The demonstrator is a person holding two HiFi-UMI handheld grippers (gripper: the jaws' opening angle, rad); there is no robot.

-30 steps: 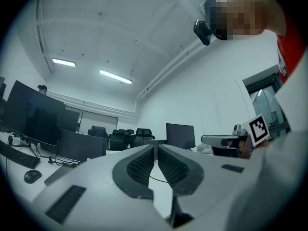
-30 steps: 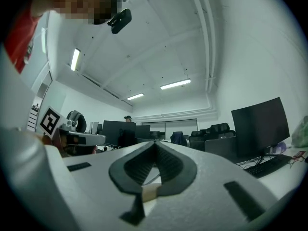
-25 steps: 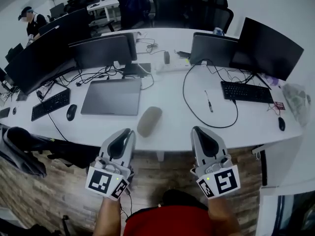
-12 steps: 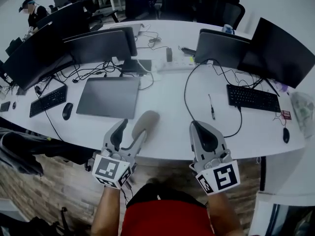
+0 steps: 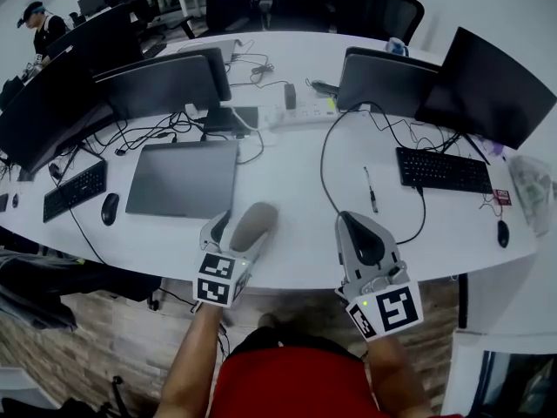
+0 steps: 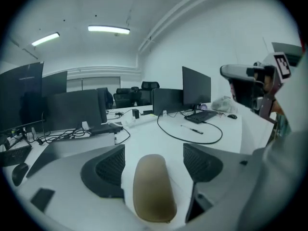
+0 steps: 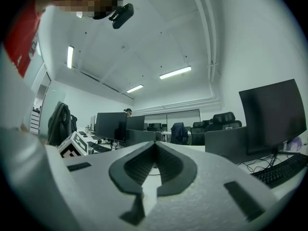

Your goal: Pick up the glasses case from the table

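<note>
The glasses case is seen near the front edge of the white table, between the opening jaws of the left gripper, with the pads clear of it. The right gripper is held closed on nothing. A grey closed laptop lies just beyond the case, and a black cable and a pen lie to its right, all apart from it.

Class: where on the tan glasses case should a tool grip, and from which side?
Grip the glasses case across its narrow middle, on its long sides, coming from its near end: it lies lengthwise between the opening jaws of the left tool.
</note>
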